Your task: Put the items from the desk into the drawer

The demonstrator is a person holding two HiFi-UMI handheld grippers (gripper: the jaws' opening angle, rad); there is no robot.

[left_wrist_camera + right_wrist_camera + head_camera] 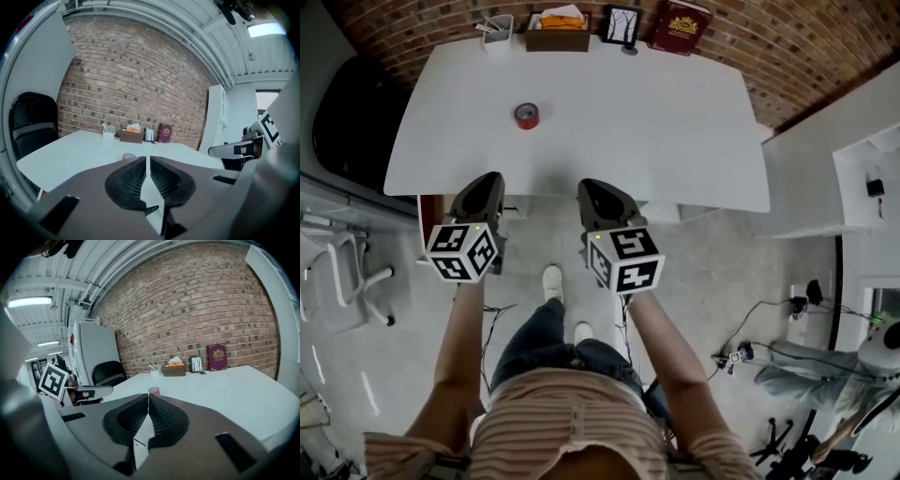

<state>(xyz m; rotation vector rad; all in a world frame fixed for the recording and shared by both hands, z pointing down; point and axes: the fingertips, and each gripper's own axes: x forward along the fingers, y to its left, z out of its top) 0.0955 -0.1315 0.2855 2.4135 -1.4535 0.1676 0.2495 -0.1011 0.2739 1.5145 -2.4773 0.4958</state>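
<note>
Before the desk (675, 122) — left gripper (490, 177), right gripper (589, 185), jaws together, empty.

I count one white table (609, 122). On it:
- a red tape roll (526, 115), alone, left of the middle
- along the far edge, left to right: a white pen cup (497, 30), a brown tissue box (557, 38), a picture frame (622, 25) and a dark red book (680, 26)

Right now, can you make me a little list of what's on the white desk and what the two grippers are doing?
Desk: white rectangular desk by brick wall
Near middle: small red tape roll, alone
Back edge, left to right: white pen cup, brown tissue box, black picture frame, dark red book
Left gripper: jaws together, empty
Right gripper: jaws together, empty
</note>
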